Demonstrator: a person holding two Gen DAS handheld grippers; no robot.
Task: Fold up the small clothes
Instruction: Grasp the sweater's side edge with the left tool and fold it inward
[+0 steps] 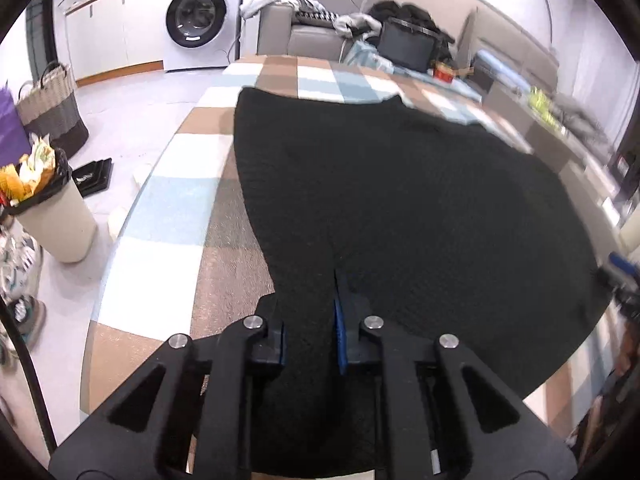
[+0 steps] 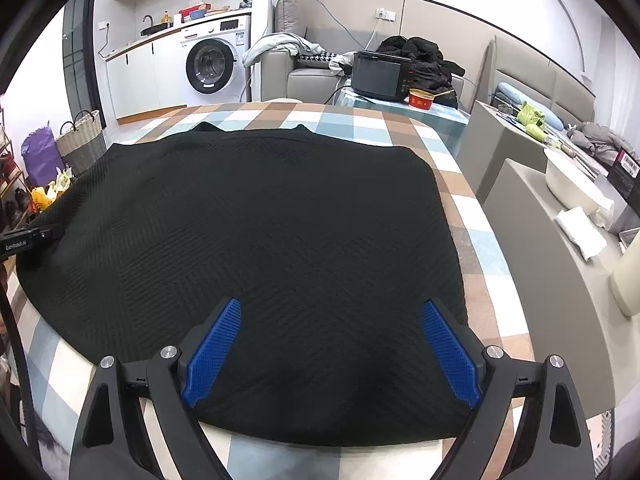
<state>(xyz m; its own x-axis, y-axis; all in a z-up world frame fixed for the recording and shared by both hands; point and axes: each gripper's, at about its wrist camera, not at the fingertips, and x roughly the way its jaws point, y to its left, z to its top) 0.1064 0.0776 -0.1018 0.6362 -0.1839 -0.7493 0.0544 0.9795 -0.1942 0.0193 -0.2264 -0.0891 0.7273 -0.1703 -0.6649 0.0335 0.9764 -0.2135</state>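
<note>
A black knitted garment (image 1: 400,200) lies spread flat on the checked tablecloth (image 1: 172,208). In the left wrist view my left gripper (image 1: 310,316) is at the garment's near left edge, shut on a pinch of the black knit that bunches between its pads. In the right wrist view the garment (image 2: 260,220) fills the middle of the table (image 2: 472,208). My right gripper (image 2: 332,312) hovers open over its near edge, blue pads (image 2: 216,340) wide apart with nothing gripped. The left gripper (image 2: 32,236) shows at the garment's left edge.
On the floor to the left stand a full waste bin (image 1: 52,216) and a woven basket (image 1: 52,108). A washing machine (image 2: 216,64) and sofa (image 2: 304,72) are behind. A black oven (image 2: 380,76) and red bowl (image 2: 420,100) sit at the far end. Grey cabinets (image 2: 540,216) flank the right.
</note>
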